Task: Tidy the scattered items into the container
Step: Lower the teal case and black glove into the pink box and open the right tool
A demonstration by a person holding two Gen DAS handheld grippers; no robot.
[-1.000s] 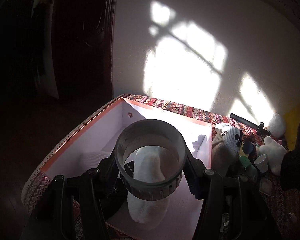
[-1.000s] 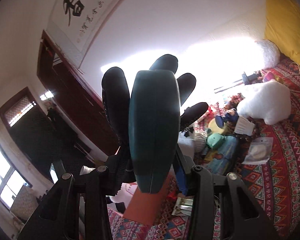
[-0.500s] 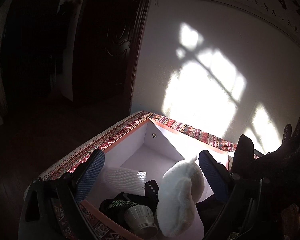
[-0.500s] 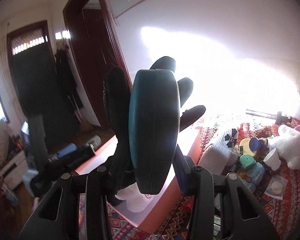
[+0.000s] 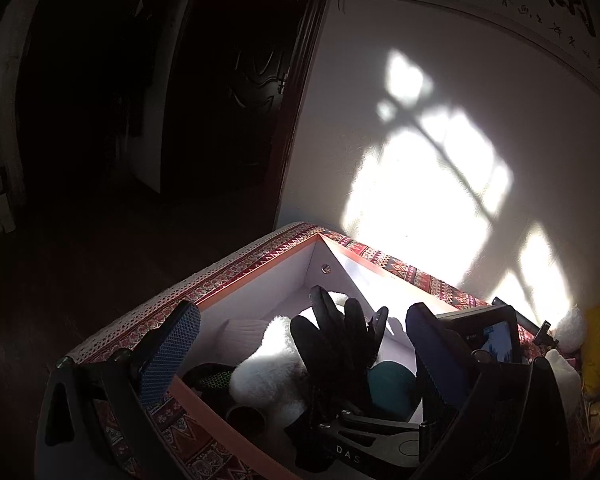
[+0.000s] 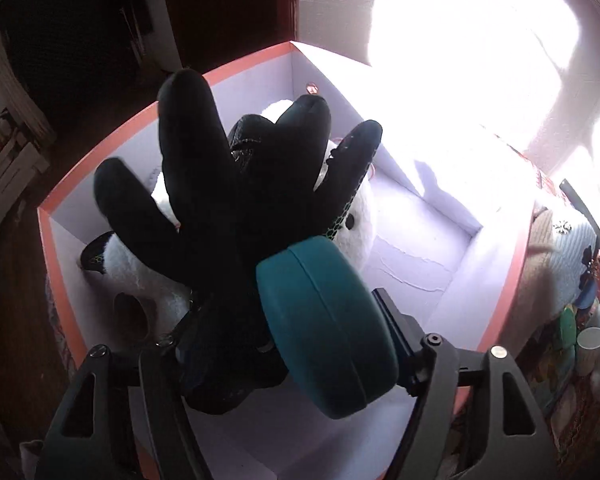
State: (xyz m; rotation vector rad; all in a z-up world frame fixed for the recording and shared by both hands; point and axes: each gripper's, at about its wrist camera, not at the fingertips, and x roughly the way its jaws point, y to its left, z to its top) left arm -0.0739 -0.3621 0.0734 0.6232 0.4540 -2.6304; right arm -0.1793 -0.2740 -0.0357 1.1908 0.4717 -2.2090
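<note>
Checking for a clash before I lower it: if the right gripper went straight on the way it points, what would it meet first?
Probably the white plush toy lying in the box; the black glove and teal case between its opening fingers hide the exact line.

Sunlight throws a window-shaped patch (image 5: 428,208) on the white wall (image 5: 500,100); a dark wooden door (image 5: 236,80) stands left.

Glove (image 6: 236,216) and round case (image 6: 328,332) over the box (image 6: 496,312); plush toy (image 6: 148,276) inside; scattered items (image 6: 580,320) right.
</note>
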